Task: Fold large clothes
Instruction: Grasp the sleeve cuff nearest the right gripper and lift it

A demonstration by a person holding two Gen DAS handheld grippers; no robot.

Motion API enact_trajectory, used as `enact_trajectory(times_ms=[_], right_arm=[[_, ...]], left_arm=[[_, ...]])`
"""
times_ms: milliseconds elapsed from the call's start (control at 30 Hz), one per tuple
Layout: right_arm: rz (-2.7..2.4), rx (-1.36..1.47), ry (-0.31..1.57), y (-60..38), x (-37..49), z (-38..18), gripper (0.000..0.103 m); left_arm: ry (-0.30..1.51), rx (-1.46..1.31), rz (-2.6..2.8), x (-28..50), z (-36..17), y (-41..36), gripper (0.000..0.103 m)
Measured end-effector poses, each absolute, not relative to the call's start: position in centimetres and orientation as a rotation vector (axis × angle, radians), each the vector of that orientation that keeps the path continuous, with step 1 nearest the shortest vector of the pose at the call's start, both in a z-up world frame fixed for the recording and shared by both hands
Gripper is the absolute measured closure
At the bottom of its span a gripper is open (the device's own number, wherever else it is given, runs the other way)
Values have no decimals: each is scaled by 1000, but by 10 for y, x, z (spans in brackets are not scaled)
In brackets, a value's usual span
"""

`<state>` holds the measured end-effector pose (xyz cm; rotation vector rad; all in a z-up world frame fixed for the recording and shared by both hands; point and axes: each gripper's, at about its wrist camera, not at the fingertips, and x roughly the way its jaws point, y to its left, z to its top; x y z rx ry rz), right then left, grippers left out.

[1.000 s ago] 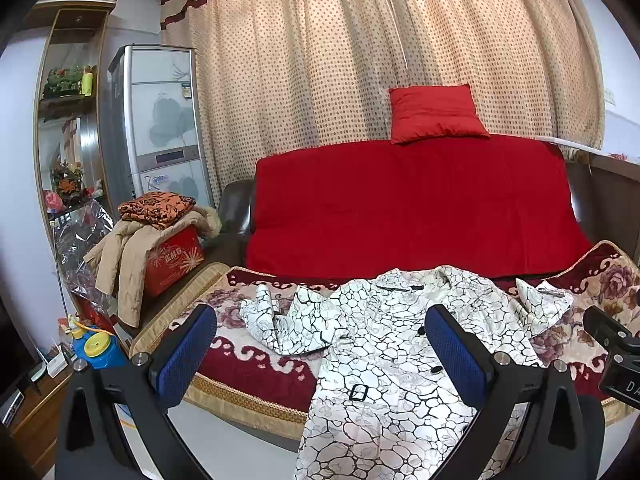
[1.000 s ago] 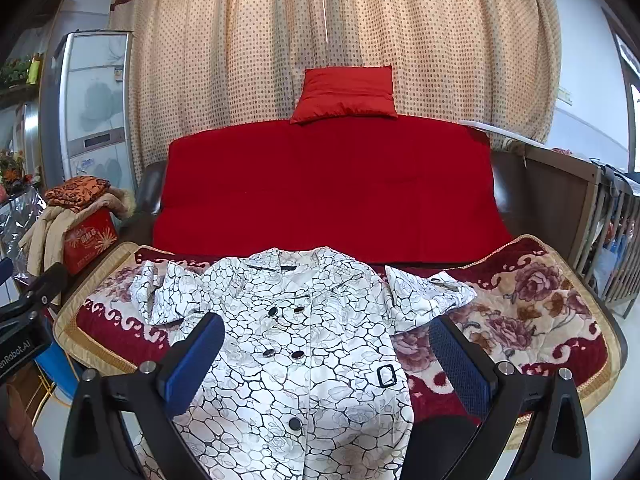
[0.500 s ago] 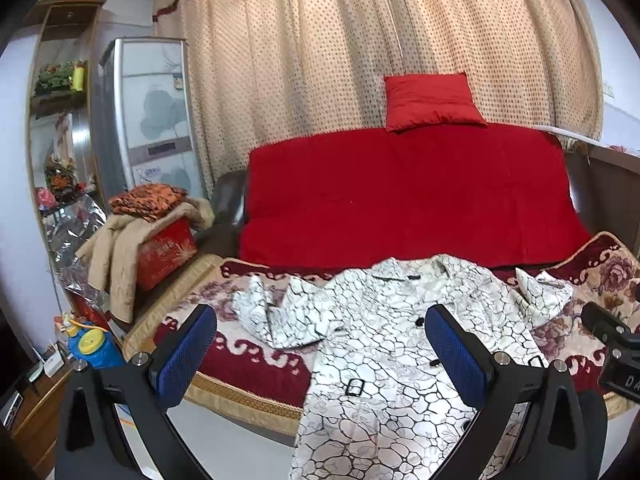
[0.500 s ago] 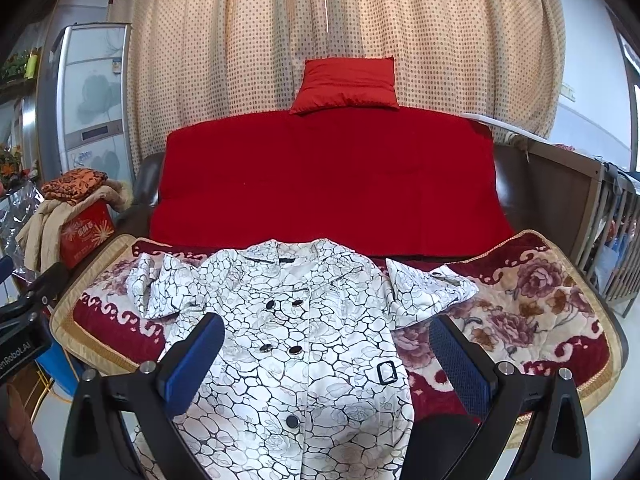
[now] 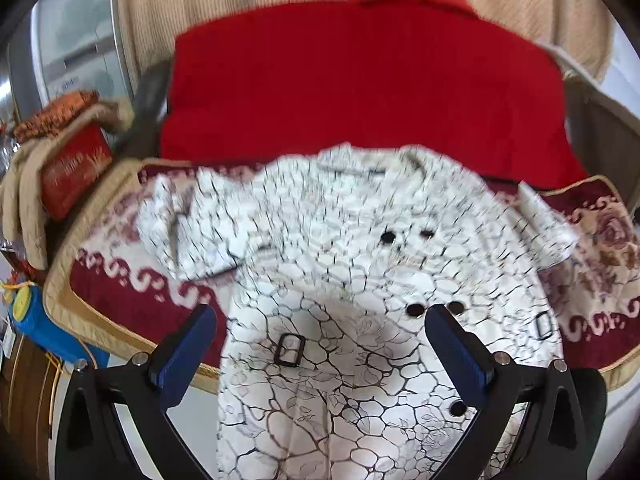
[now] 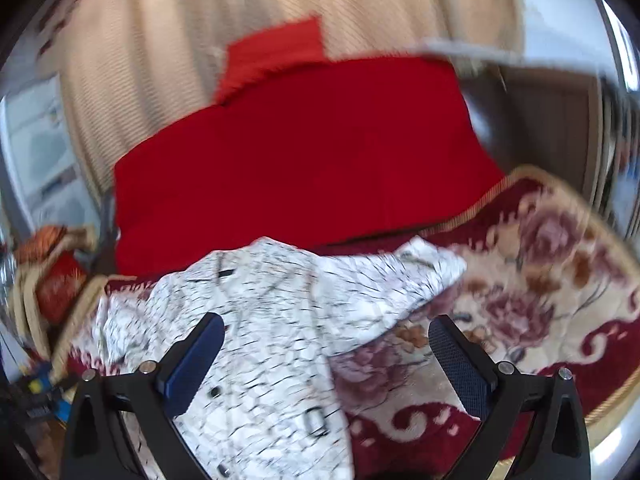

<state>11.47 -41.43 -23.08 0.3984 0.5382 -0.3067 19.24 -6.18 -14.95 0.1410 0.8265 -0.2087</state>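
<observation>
Moved in closer vs. half a sec ago; both views now motion-blurred, tilted further down, curtain mostly cut off at top. Coat point(image 5: 360, 280) filled much more of left view; sofa back point(image 5: 360, 80) pushed up in frame. Right view swung rightward: coat point(image 6: 260, 320) shifted to lower left, more floral cover point(image 6: 540, 300) exposed.

Left gripper point(image 5: 320, 348) spread wide, nothing pinched, above coat hem nr belt buckle point(image 5: 289, 350). Right gripper point(image 6: 326, 360) also spread wide, empty, above coat's edge & cover.

Coat lying flat, front up, on sofa seat, hem hanging over front edge, sleeves bunched at both sides. White fabric w/ black cracked-stone print, round dark buttons, rectangular buckles. Cover: woven, maroon & cream, roses, gold trim. Sofa back: plain red cloth. Pads point(image 5: 182, 354): blue, ribbed, on black frames. Red box point(image 5: 74, 168) at left w/ beige garment draped over.
</observation>
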Motion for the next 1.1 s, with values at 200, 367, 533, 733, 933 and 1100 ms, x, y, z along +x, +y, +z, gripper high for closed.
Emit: enact_trajectory(times_ms=[200,367,533,733,933,1100], right_arm=[[-234,746,643,-513,160,-298,0],[-300,961,648,-553,191,-349,0],[-327,1262,540,-605,212,-391,0],[-353,1397,467,-640,250,-423,8],[-338,1239,504,-633,276,-402,81],[-265,1024,383,-586,266,-330,83]], left_arm=[[920,176,-199,216,-186,-78,0],[870,233,-194,220,-185,-92,0],[837,285,-212,223,-186,-106,0],[821,329,-224,221,-185,-116,0],[796,320,-216,219,-176,-113,0],[756,278,-182,218,-164,-88,0]])
